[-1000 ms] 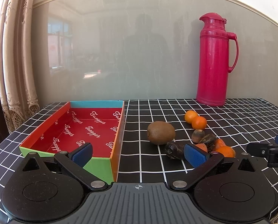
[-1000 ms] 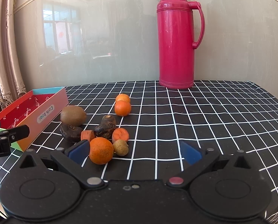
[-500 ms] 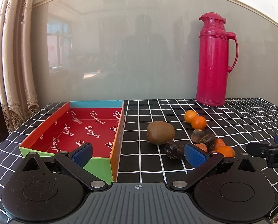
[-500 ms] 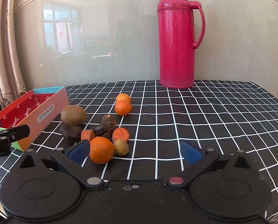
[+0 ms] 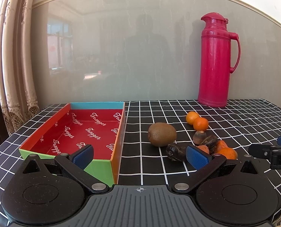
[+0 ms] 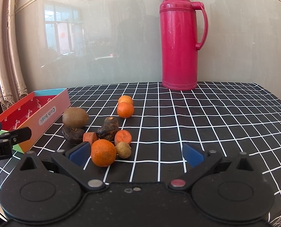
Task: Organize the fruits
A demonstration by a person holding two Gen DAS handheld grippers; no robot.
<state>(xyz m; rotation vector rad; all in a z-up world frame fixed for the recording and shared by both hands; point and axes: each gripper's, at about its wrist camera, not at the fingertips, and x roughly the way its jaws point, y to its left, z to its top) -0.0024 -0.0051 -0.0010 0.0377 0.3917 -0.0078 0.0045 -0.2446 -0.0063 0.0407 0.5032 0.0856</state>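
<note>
A cluster of fruit lies on the checked tablecloth: a brown kiwi, two small oranges at the back, dark shrivelled pieces, orange carrot chunks, a large orange and a small tan fruit. An empty box with a red inside stands left of the fruit. My left gripper is open and empty, in front of the box corner. My right gripper is open and empty, with the large orange beside its left finger.
A tall pink thermos stands at the back of the table against a glossy wall panel. A curtain hangs at the left. The table's front and right edges are close by.
</note>
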